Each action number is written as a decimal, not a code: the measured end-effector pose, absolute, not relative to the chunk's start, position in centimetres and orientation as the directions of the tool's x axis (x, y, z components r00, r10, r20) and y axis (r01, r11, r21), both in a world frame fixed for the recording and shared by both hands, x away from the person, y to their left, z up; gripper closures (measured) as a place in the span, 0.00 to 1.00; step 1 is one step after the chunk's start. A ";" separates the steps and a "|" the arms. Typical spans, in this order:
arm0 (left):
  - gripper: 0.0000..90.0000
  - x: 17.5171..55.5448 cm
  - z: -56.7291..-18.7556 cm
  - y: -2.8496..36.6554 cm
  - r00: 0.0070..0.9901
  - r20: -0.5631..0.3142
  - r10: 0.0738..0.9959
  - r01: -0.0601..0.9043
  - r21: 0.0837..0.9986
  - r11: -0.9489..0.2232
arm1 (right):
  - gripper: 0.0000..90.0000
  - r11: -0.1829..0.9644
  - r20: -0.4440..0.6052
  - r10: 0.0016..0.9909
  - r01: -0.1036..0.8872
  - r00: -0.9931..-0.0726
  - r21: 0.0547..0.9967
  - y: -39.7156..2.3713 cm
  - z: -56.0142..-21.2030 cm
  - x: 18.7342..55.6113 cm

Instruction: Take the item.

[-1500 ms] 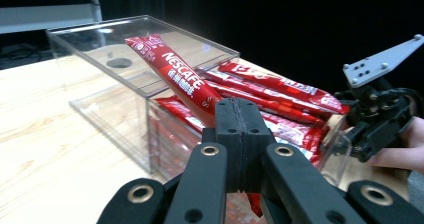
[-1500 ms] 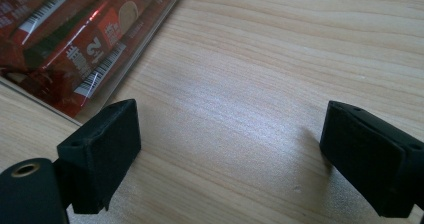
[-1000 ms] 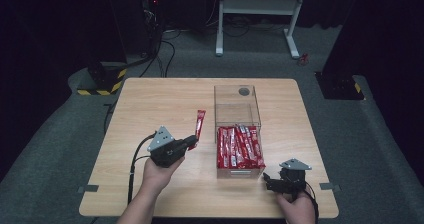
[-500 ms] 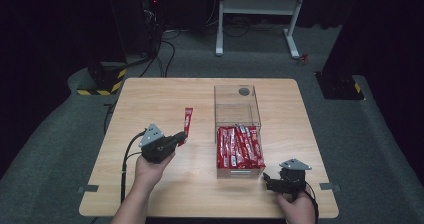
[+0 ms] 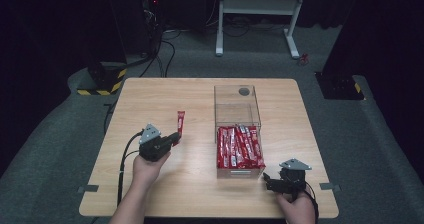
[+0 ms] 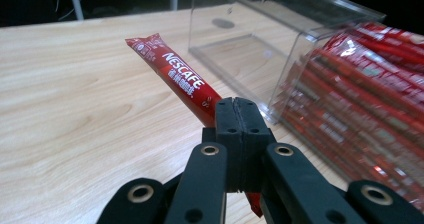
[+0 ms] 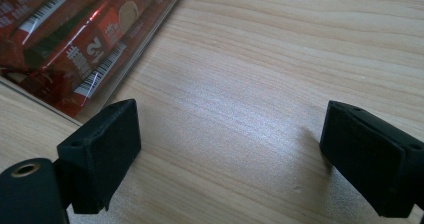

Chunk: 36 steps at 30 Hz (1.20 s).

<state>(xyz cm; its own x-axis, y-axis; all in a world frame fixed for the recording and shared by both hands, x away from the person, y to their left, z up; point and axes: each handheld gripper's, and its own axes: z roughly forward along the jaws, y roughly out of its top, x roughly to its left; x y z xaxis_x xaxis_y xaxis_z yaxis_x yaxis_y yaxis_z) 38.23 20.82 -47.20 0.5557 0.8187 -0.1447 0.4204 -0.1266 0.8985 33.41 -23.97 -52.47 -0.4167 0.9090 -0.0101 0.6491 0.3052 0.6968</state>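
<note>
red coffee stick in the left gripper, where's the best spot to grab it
Grip the red coffee stick near one end, across its flat faces, as the left gripper does. It is long, thin and flat, so shut jaws pinch it firmly while the rest juts free.

Left gripper [image 5: 174, 138] with sachet [image 5: 180, 123] lower, farther from box [image 5: 237, 104]

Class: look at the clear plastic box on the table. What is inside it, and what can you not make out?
The clear box holds a stack of red sachets filling its near half; the far half is bare, with a dark round spot at that end. Whatever lies beneath the top layer of sachets is covered.
</note>
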 end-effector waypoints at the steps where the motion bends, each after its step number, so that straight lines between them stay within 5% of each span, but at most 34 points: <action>1: 1.00 38.4 -47.4 20.8 0.553 -0.145 0.821 0.428 0.894 -0.130 | 0.10 0.305 -0.010 0.909 0.649 -0.417 0.697 -24.0 -52.5 33.4; 36: 1.00 40.0 -51.8 19.0 0.555 -0.107 0.825 0.527 0.812 -0.249 | 0.10 0.305 -0.011 0.909 0.649 -0.416 0.697 -24.0 -52.5 33.4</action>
